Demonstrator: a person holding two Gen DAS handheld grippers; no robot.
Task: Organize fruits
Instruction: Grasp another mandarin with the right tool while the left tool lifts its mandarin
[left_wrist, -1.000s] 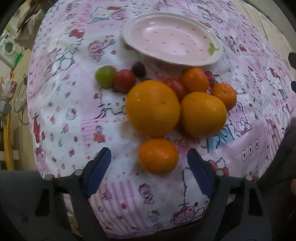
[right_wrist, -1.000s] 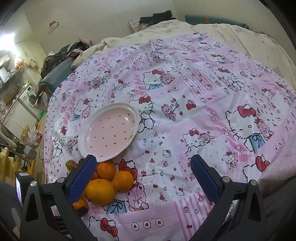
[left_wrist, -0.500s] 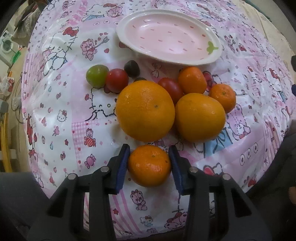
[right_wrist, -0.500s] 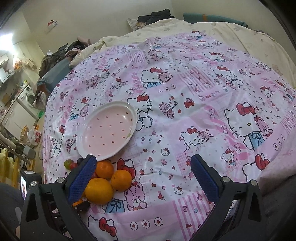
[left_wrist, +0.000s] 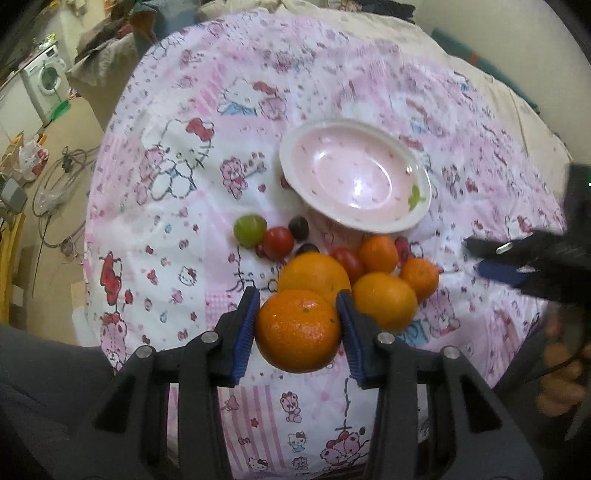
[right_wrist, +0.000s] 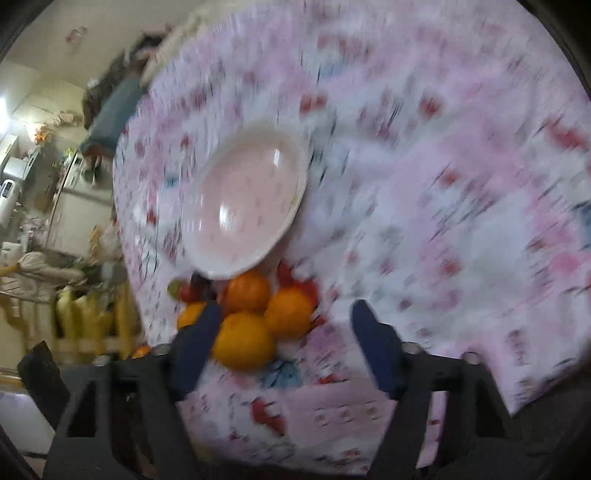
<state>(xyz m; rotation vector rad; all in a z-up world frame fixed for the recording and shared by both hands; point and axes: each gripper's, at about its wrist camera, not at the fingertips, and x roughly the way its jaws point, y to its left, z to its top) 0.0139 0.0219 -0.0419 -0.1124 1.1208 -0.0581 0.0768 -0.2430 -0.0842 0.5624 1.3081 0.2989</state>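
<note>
A: What has the left gripper (left_wrist: 298, 320) got?

B: A tangerine (left_wrist: 298, 330), pinched between both blue pads (left_wrist: 246, 325). It hangs above the bedspread (left_wrist: 166, 229), in front of the rest of the fruit.

A: And the pile?

B: On the bed, just below the plate (left_wrist: 355, 184). Two big oranges (left_wrist: 384, 300) sit side by side, one half hidden behind the held tangerine. Past them are two smaller tangerines (left_wrist: 379, 252), two red tomatoes (left_wrist: 278, 241), a green grape (left_wrist: 249, 229) and a few dark grapes (left_wrist: 298, 226). The plate is pink with a white rim and nothing is in it.

A: The right gripper (right_wrist: 284, 314)?

B: Its view is badly blurred. The jaws have just been closing, yet a wide gap is left between them and the pads press on nothing. One finger (right_wrist: 197, 339) crosses in front of the oranges (right_wrist: 243, 339), with the plate (right_wrist: 243, 206) beyond. From the left view it shows as a dark shape (left_wrist: 524, 258) at the right edge, next to the pile, with a hand (left_wrist: 561, 373) below it.
</note>
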